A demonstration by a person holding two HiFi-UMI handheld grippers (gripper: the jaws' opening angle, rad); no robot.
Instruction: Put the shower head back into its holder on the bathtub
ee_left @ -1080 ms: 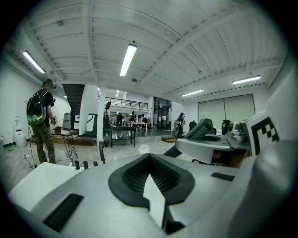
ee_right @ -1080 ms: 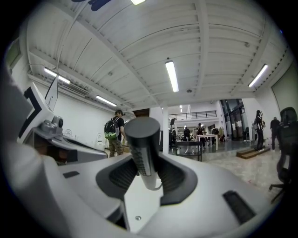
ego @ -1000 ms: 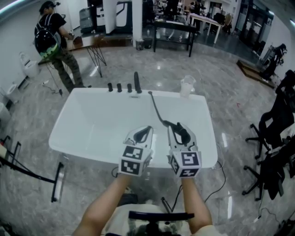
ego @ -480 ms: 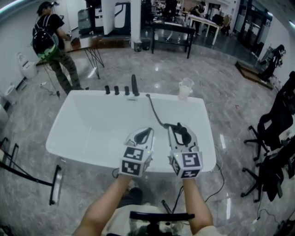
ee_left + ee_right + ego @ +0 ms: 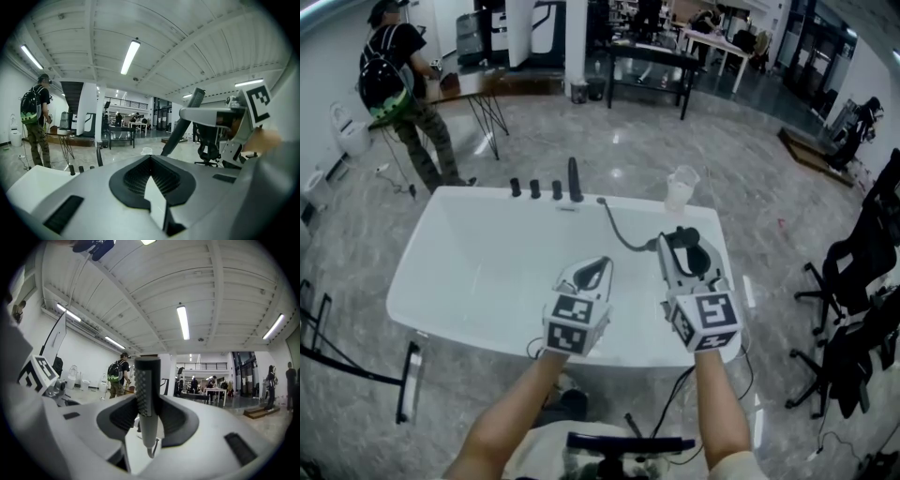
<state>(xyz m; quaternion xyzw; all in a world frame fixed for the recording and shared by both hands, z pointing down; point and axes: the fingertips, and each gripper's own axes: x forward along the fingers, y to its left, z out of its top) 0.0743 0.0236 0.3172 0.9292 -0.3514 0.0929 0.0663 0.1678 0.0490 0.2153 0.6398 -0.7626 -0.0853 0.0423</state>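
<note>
Black stick-shaped shower head (image 5: 147,394) stands upright between the jaws of the right gripper (image 5: 686,258), which are clamped on its handle, above the right rim of the white bathtub (image 5: 469,323) near its near right corner. Its black hose (image 5: 619,230) runs back to the far rim, ending just right of the tall black faucet (image 5: 574,178). Left gripper (image 5: 598,265), jaws closed together and empty, hovers over the near rim.
</note>
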